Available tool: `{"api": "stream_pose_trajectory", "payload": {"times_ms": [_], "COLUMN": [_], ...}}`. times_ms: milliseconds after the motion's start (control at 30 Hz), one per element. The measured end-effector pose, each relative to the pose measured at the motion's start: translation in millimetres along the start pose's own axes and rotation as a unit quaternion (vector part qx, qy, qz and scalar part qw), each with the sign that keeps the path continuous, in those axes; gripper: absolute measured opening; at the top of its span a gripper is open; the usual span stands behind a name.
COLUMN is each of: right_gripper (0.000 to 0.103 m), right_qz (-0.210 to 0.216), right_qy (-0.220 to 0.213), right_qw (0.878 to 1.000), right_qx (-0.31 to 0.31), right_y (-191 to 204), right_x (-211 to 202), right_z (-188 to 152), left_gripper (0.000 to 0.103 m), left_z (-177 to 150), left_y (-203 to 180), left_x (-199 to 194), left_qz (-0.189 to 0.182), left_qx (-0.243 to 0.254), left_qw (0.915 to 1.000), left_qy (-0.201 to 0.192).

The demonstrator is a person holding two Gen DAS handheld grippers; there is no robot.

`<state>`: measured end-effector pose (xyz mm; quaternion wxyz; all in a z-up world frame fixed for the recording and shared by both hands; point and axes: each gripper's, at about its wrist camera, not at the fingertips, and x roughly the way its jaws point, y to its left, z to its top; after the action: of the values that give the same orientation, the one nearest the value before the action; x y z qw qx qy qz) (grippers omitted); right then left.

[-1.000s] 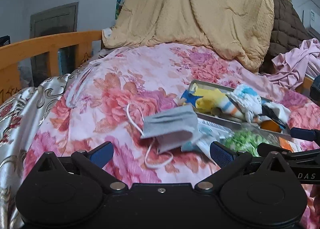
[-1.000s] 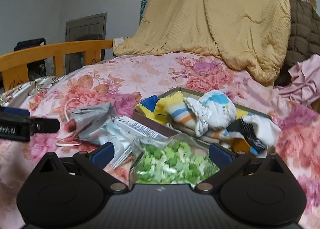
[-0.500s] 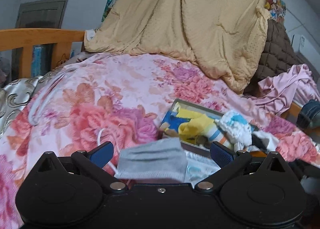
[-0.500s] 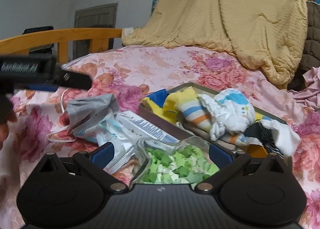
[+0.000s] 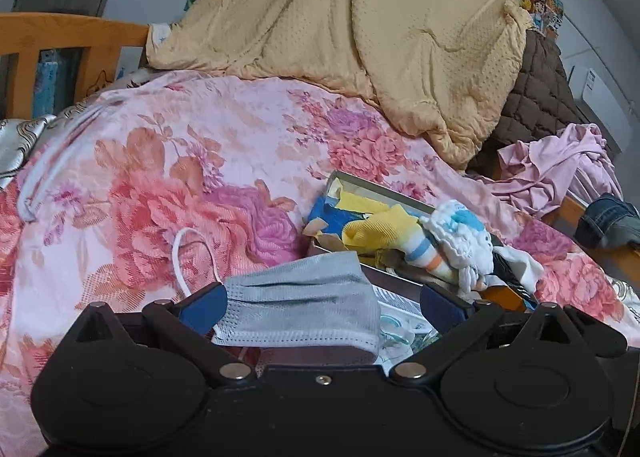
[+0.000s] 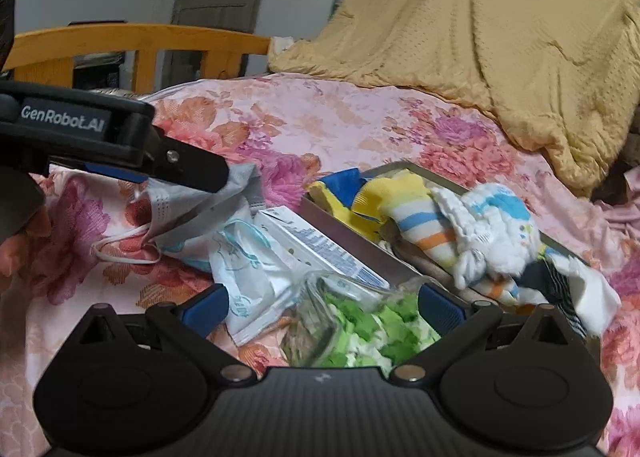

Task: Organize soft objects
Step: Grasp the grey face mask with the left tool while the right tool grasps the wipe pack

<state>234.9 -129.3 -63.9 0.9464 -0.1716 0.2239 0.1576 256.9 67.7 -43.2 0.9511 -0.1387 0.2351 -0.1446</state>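
A grey face mask (image 5: 300, 305) lies on the flowered bedspread (image 5: 160, 177), between the fingers of my open left gripper (image 5: 322, 307). In the right wrist view the left gripper (image 6: 200, 175) hovers right over that mask (image 6: 192, 213), whose white ear loop trails to the left. A shallow grey box (image 5: 338, 181) holds a yellow striped sock (image 5: 384, 225), a white and blue sock (image 5: 460, 233) and other small cloth pieces. My right gripper (image 6: 322, 307) is open, with a clear container of green bits (image 6: 360, 329) between its fingers.
A white printed carton (image 6: 316, 245) and a white plastic packet (image 6: 248, 277) lie beside the box (image 6: 344, 229). A yellow quilt (image 5: 360, 37), brown quilted blanket (image 5: 536, 97), pink garment (image 5: 560, 165) and jeans (image 5: 612, 221) pile at the back and right. A wooden bed rail (image 5: 72, 33) runs at left.
My left gripper has moved forward to the mask, which now sits between its fingers. In the right wrist view it has swung rightward over the mask. The right gripper edged closer.
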Motion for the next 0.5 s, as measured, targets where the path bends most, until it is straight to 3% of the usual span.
{"api": "stream_pose_trajectory", "payload": {"times_ms": [233,500], "right_gripper": [0.101,0.08], "right_qz": [0.031,0.054], "right_qy": [0.01,0.015], "right_qw": [0.998,0.996], "right_qx": [-0.046,-0.069], "right_y": [13.8,24.6], "right_x": [17.9,30.7], "right_z": [12.4,17.8], "left_gripper": [0.102,0.102], "left_z": [-5.0,-6.5], "left_y": [13.3,26.6], "left_x": [12.5,17.3], "left_qz": [-0.006,-0.009], "left_qx": [-0.017,-0.044], "left_qw": [0.9997,0.9988], "left_qy": [0.016,0.019]}}
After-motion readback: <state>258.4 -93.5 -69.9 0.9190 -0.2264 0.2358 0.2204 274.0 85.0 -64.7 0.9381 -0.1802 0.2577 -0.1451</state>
